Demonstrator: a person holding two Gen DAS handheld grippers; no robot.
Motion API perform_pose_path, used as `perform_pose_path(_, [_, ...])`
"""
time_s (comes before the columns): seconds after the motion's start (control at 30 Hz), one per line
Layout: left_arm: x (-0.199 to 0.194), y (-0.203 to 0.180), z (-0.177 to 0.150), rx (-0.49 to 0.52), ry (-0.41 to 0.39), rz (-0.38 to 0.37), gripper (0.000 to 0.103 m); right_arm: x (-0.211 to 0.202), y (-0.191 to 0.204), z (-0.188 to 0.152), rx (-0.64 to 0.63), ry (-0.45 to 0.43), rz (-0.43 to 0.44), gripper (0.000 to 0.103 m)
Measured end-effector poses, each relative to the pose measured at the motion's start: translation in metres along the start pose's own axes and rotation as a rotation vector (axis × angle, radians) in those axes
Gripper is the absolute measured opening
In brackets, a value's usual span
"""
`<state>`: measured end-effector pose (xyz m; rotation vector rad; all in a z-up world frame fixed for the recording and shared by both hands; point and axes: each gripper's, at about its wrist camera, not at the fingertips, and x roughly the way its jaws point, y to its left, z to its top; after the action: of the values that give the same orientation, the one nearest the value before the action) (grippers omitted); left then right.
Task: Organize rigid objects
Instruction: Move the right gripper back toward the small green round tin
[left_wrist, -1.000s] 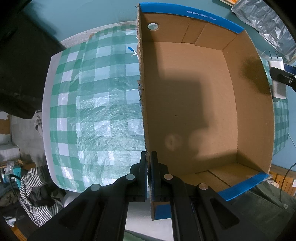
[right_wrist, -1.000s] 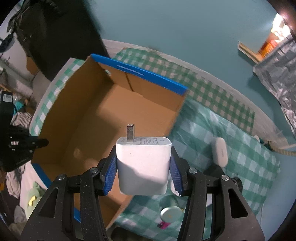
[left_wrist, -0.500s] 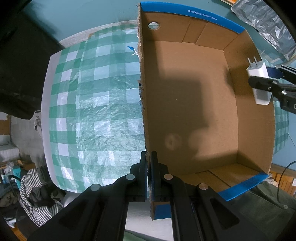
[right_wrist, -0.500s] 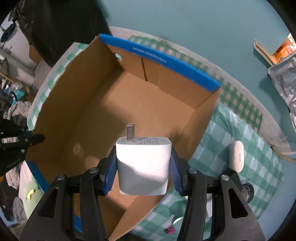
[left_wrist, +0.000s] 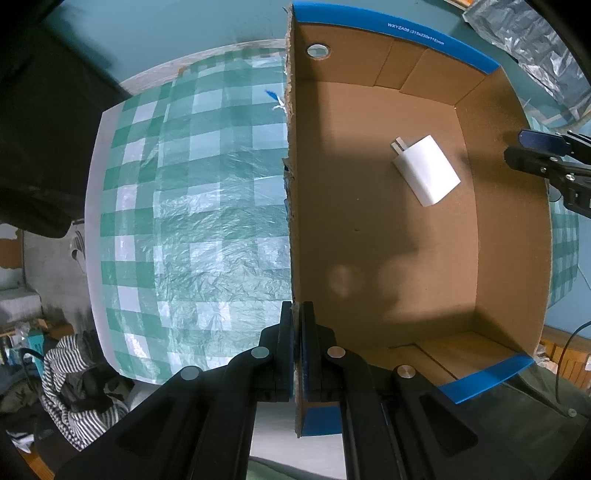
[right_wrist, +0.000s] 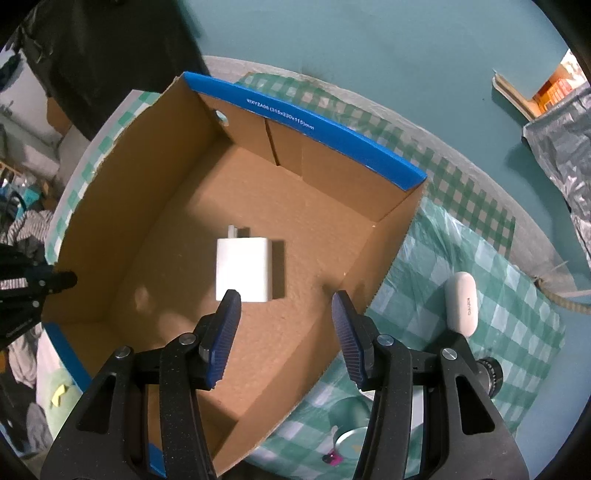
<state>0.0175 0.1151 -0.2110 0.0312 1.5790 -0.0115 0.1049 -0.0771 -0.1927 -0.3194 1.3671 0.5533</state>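
Charger (right_wrist: 243, 269) lies flat on the box (right_wrist: 369, 254) floor at frame centre, light, stiff, smooth; best held by its flat sides. Right gripper (right_wrist: 286, 306) hangs open and empty above it. Left gripper (left_wrist: 297, 325) is clamped on the box wall.

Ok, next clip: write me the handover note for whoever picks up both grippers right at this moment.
Left gripper: shut on the cardboard box side wall, steadying it.
Right gripper: open, empty, above the box.
White charger: lying flat on the box floor, prongs toward the far wall. That one is done.
Left to do: white oblong case and a small round lid sit on the checked cloth to the right of the box. A tiny pink item lies by the lid; I can't tell what it is.
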Motion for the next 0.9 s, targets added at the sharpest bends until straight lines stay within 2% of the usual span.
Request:
perform_pose_path(0.4, [0.0, -0.001, -0.002, -0.012, 0.003, 0.001, 0.003, -0.046, -0.011, -0.013, 0.058, -0.087, 0.008, 0.068])
perform_pose_path(0.9, [0.0, -0.003, -0.002, -0.007, 0.005, 0.006, 0.003, -0.067, -0.066, -0.059, 0.217, -0.067, -0.024, 0.068])
